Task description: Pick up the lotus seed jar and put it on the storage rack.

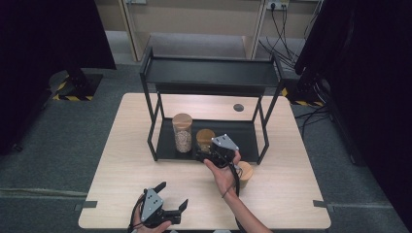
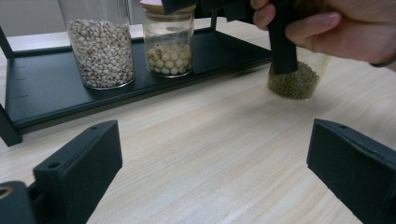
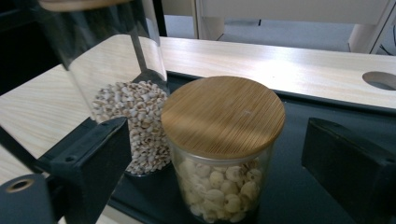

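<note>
Jars are the business here: a short glass jar with a round bamboo lid (image 3: 223, 114), holding pale round seeds, stands on the lower tray of the black metal two-tier rack (image 1: 245, 140) beside a tall glass jar of small white grains (image 1: 182, 132). The right claw (image 3: 215, 154) hangs wide open, its jaws either side of the short jar without touching. Judging by that, a grasp is being lined up; closing evenly on the glass comes next. The left claw (image 1: 167, 199) waits open over the wooden desk (image 1: 126, 160). A third jar of green beans (image 2: 294, 81) stands on the desk just outside the rack.
</note>
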The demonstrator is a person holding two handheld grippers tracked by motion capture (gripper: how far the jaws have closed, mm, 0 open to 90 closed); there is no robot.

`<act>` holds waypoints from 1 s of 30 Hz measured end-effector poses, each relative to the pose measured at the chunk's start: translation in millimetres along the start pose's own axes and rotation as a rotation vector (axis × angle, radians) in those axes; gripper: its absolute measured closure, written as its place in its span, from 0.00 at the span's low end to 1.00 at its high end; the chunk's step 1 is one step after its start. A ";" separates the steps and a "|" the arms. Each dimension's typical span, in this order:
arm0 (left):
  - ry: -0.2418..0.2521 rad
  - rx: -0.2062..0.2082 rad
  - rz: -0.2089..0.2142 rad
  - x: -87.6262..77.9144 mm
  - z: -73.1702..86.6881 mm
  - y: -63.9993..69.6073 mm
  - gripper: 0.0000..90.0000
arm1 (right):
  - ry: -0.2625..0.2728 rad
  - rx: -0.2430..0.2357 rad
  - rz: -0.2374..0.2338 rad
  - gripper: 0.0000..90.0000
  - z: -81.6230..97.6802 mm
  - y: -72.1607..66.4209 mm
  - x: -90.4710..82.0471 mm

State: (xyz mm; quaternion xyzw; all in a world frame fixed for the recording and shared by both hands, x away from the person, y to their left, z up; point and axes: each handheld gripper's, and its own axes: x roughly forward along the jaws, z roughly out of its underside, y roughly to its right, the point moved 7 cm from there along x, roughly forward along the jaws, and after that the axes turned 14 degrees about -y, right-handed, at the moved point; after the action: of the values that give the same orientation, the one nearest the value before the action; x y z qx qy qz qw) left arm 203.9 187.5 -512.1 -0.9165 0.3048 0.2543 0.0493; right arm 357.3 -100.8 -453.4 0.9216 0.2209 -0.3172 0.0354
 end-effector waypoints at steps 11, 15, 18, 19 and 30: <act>-0.001 0.001 -0.001 0.2 0.1 0.2 0.03 | 0.047 -0.060 -0.042 0.05 6.5 -2.9 -28.9; -0.001 -0.001 -0.002 0.2 0.2 0.1 0.03 | 0.056 -0.072 -0.062 0.05 9.6 -2.2 -35.8; 0.000 -0.001 -0.003 0.2 0.2 0.0 0.03 | 0.061 -0.076 -0.073 0.05 12.3 -1.3 -40.2; -0.001 0.000 -0.004 0.5 0.3 0.0 0.03 | 0.065 -0.079 -0.083 0.05 14.5 -0.8 -42.9; 0.001 -0.002 -0.013 0.6 0.6 -1.3 0.03 | 0.073 -0.120 -0.141 0.05 30.3 -1.7 -57.8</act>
State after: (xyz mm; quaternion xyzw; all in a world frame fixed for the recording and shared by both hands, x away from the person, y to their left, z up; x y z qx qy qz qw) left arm 204.8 188.3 -513.0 -0.9186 0.2987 0.2538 0.0498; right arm 298.8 -127.7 -442.7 0.9109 0.3051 -0.2714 0.0597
